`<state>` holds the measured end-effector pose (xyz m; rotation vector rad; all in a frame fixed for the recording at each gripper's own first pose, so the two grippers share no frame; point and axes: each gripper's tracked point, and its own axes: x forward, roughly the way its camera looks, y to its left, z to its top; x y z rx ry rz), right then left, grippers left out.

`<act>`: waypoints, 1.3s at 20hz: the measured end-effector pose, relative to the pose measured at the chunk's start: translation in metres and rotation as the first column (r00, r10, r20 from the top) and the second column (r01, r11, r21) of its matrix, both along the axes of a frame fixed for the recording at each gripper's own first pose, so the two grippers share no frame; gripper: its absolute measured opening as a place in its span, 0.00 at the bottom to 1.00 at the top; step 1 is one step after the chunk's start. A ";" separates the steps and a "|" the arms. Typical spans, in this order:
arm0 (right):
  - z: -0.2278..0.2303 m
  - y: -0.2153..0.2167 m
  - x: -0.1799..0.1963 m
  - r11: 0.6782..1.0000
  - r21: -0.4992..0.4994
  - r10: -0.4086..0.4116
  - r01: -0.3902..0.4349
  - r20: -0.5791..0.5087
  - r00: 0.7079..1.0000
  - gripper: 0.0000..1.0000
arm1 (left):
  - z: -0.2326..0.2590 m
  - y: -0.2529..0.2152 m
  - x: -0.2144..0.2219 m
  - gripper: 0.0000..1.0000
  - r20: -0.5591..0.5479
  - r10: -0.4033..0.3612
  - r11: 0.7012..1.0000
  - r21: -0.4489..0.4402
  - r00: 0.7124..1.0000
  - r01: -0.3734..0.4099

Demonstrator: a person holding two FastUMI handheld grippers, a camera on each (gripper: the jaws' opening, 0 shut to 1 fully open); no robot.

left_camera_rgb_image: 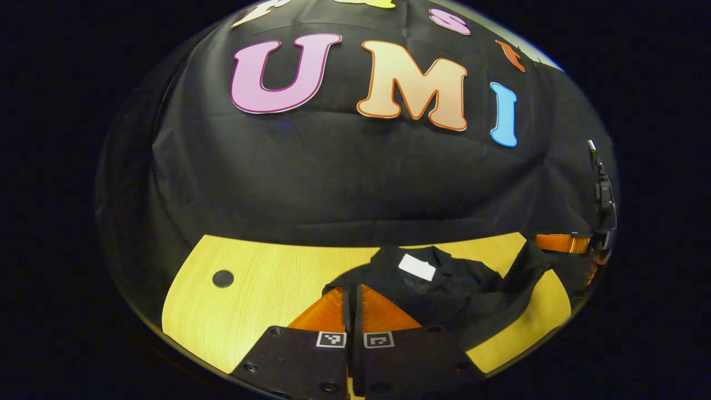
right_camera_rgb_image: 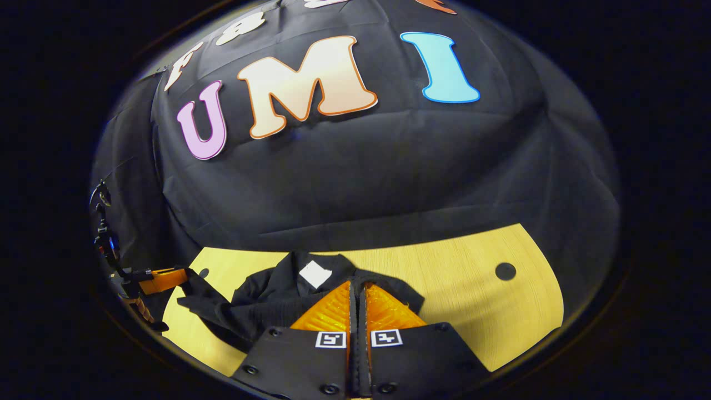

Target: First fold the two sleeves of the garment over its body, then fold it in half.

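Garment (left_camera_rgb_image: 444, 289): black, lies on the yellow table (left_camera_rgb_image: 266, 289), collar and white label (left_camera_rgb_image: 417, 267) on the far side from both grippers. In the left gripper view it sits ahead and to the right of the left gripper (left_camera_rgb_image: 353, 300), whose fingers are pressed together at the garment's near left edge; cannot tell whether cloth is caught between them. In the right gripper view the right gripper (right_camera_rgb_image: 356, 297) is likewise closed, fingertips over the garment's near right part, grasp not confirmable. One sleeve (left_camera_rgb_image: 527, 266) trails toward the other gripper seen off to the right of the left gripper view.

Judgement: sleeve folding appears under way; body looks bunched, not flat.

Risks: thin cloth may slip from closed tips if only pinched at an edge; dragging could pull the whole garment across the smooth table instead of folding; wrinkles underneath would give a crooked half-fold.
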<state>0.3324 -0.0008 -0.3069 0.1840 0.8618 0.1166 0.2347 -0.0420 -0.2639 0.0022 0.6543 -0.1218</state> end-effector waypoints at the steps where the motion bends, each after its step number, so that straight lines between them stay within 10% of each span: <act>1: -0.007 0.001 0.016 1.000 -0.004 -0.008 0.008 0.008 1.000 0.02 | -0.005 -0.002 0.015 0.00 0.014 -0.005 1.000 -0.001 1.000 0.005; 7: -0.073 -0.014 0.074 0.994 -0.081 -0.069 0.069 0.007 0.998 0.02 | -0.062 -0.002 0.071 0.00 0.029 0.008 0.999 0.034 1.000 -0.009; 10: -0.094 -0.025 0.083 0.989 -0.075 -0.134 0.132 -0.024 0.991 0.28 | -0.094 -0.007 0.075 0.14 -0.022 -0.027 0.998 0.061 0.999 0.028; 11: -0.097 -0.026 0.080 0.988 -0.074 -0.138 0.136 -0.034 0.990 0.32 | -0.102 -0.010 0.074 0.35 -0.038 -0.018 0.998 0.054 0.999 0.020; 14: -0.087 -0.031 0.077 0.984 -0.150 -0.096 0.098 0.023 0.995 0.99 | -0.091 -0.014 0.071 1.00 -0.019 0.055 0.998 -0.013 0.998 -0.055; 26: 0.001 -0.009 0.035 0.983 -0.154 -0.064 0.102 0.238 0.969 0.99 | 0.031 -0.021 0.038 0.94 0.215 0.090 0.994 -0.087 0.972 -0.072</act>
